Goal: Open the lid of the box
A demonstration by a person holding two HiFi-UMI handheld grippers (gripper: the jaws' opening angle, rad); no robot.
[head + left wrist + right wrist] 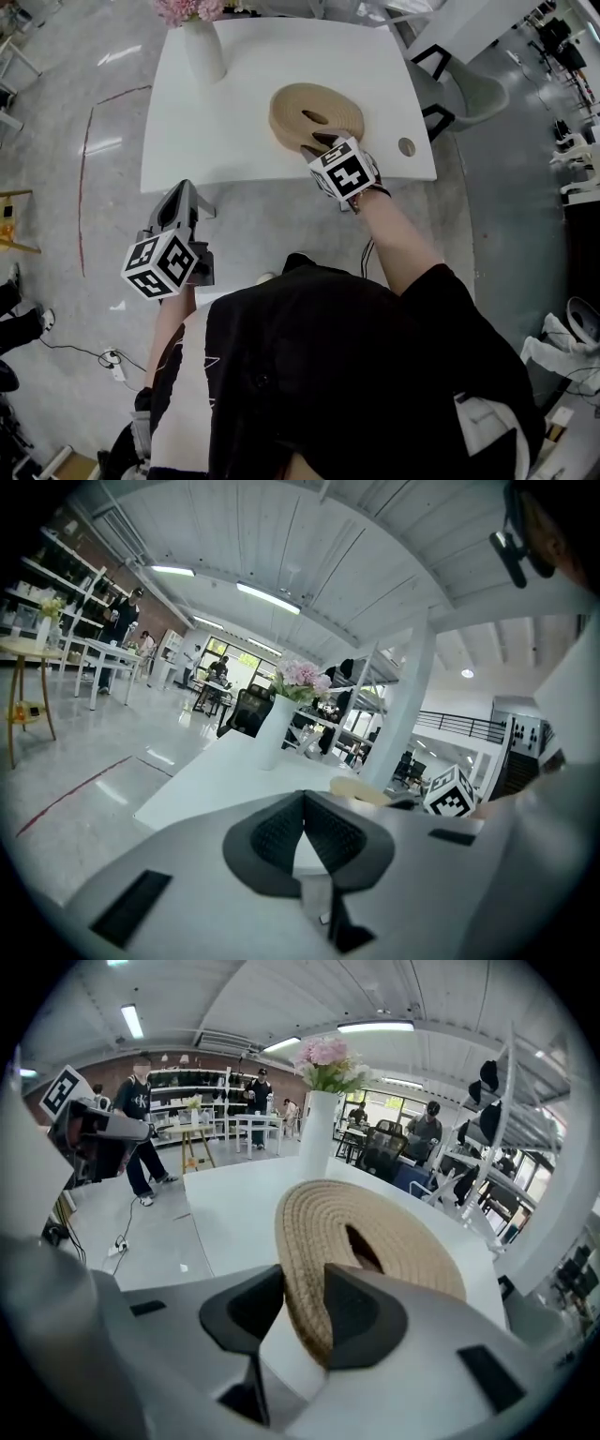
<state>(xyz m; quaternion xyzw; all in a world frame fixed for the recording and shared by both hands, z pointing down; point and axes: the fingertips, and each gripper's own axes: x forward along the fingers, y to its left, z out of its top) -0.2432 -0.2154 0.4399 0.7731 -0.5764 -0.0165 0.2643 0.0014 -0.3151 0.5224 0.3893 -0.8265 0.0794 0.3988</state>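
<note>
A round woven straw box (292, 128) stands on the white table (234, 112), near its front edge. Its woven lid (317, 108) has a slot in the middle and is tilted. In the right gripper view the lid (375, 1232) rises edge-on between the jaws. My right gripper (323, 145) (302, 1279) is shut on the near rim of the lid. My left gripper (183, 194) (305, 797) hangs over the floor, in front of the table's left corner. Its jaws are shut with nothing between them.
A white vase (204, 47) with pink flowers stands at the table's far left. A cable hole (406, 146) sits in the table's front right corner. A grey chair (473, 94) stands to the right of the table. People stand far off in the room.
</note>
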